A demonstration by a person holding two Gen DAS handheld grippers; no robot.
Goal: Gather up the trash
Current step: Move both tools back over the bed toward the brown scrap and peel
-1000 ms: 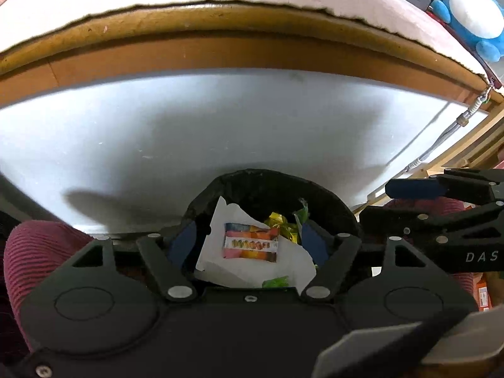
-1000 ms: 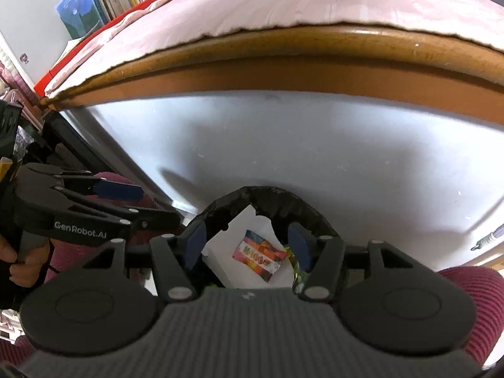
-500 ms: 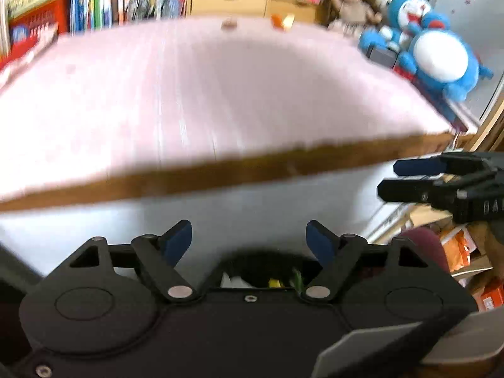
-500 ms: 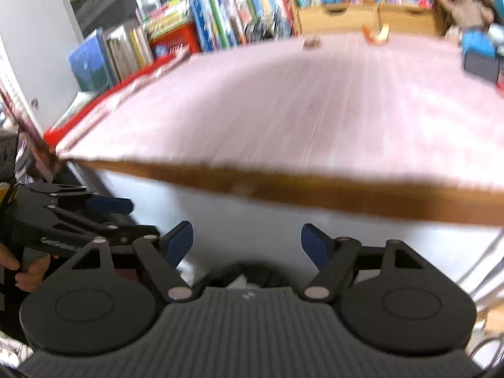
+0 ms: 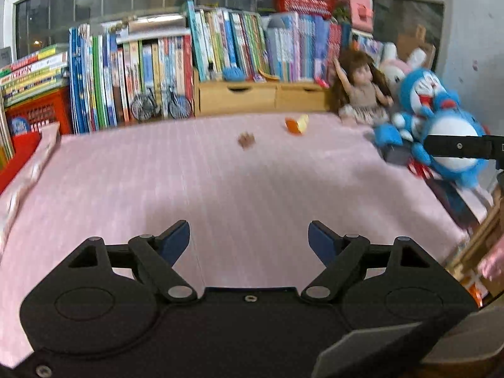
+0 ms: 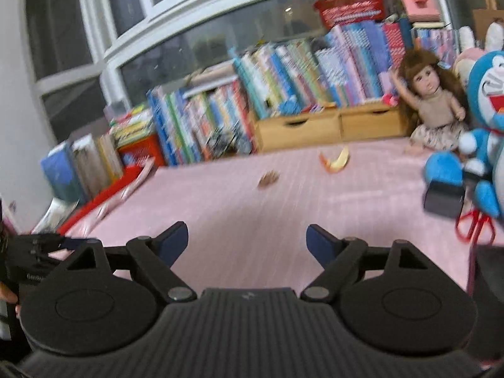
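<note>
Two scraps of trash lie far back on the pink table cover (image 5: 220,189): a small brown crumpled bit (image 5: 246,140) (image 6: 268,179) and, to its right, an orange and yellow peel-like piece (image 5: 296,123) (image 6: 335,160). My left gripper (image 5: 249,236) hovers over the near part of the cover, its jaws opening, with nothing between the blue pads. My right gripper (image 6: 247,237) is likewise over the near edge, jaws opening and empty. Each gripper shows at the edge of the other's view. The bin is out of sight.
Rows of books (image 5: 157,63) and wooden drawers (image 5: 258,96) line the back. A doll (image 6: 436,107), blue plush toys (image 5: 441,132), a dark box (image 6: 444,200) and red scissors (image 6: 474,226) crowd the right side. A red tray (image 6: 104,195) borders the left.
Both grippers have risen from above the black bin of wrappers below the table edge to above the tabletop. Their jaws have spread wider. The bin has dropped out of view.
</note>
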